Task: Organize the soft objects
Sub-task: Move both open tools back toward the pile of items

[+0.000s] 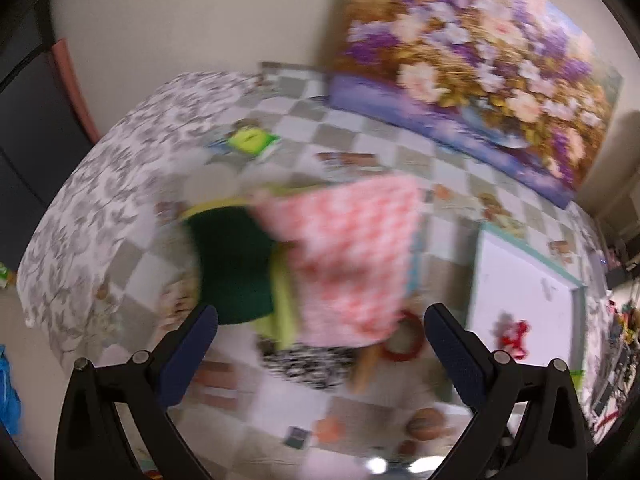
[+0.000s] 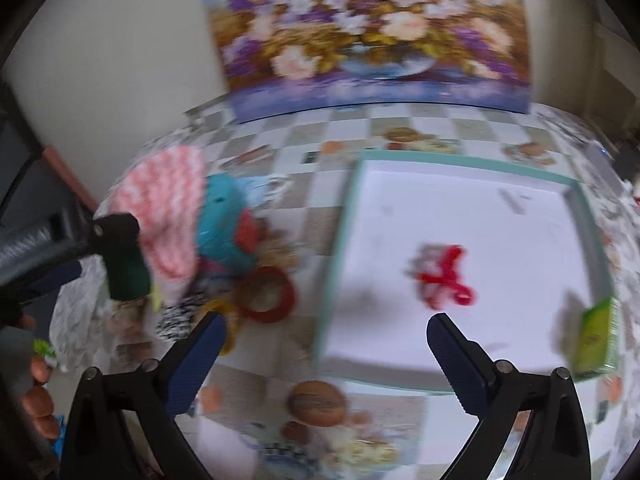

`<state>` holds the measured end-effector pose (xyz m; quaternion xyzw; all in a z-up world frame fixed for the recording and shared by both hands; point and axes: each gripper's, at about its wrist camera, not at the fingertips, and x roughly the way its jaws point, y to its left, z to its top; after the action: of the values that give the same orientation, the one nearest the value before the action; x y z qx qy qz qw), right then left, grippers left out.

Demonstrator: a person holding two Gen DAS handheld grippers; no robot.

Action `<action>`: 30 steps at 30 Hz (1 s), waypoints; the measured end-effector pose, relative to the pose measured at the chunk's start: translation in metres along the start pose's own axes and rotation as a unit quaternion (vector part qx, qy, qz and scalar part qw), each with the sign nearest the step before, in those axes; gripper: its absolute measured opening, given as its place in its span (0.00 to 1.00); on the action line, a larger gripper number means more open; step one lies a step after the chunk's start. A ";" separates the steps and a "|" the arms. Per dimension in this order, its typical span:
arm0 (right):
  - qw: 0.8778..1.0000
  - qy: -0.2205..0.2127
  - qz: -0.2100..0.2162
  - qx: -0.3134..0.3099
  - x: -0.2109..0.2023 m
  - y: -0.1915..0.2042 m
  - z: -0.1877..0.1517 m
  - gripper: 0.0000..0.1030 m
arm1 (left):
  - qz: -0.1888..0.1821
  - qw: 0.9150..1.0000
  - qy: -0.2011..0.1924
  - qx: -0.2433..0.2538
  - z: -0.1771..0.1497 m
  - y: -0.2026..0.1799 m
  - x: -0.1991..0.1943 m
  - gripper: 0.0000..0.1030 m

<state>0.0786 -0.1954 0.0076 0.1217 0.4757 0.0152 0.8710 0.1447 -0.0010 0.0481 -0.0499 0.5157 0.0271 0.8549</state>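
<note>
Right wrist view: white tray (image 2: 568,196) holds a red bow (image 2: 448,276) at 3 o'clock; both tongs, right gripper (image 2: 322,334) and left gripper (image 1: 320,326), gape apart, empty.

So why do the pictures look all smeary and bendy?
Left wrist view: motion blur smears the pink checked cloth, while the left tool stays sharp. Right wrist view: the red bow and white tray blur too; the fisheye lens curves the edges.

pink-white cloth (image 1: 344,256) atop pile | red bow (image 2: 448,276) inside tray (image 2: 340,240)
</note>
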 end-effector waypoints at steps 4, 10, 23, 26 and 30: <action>0.999 0.005 0.031 -0.011 0.008 0.018 -0.002 0.95 | 0.006 0.999 0.021 -0.033 -0.008 0.038 0.017 1.00; 0.998 0.023 0.060 -0.015 0.023 0.032 -0.005 0.88 | -0.011 0.994 0.046 -0.097 -0.021 0.091 0.040 1.00; 0.994 0.065 0.083 -0.038 0.057 0.057 -0.009 0.79 | -0.023 0.989 0.058 -0.131 -0.023 0.127 0.069 0.99; 0.993 0.069 0.083 -0.045 0.061 0.061 -0.010 0.76 | -0.028 0.990 0.054 -0.126 -0.020 0.126 0.075 0.99; 0.993 0.071 0.083 -0.050 0.065 0.065 -0.010 0.66 | -0.011 0.992 0.056 -0.108 -0.020 0.123 0.083 0.99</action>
<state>0.1119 -0.1216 -0.0365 0.1155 0.5235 0.1199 0.8356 0.1532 0.1186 -0.0415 -0.1492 0.5563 0.0709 0.8144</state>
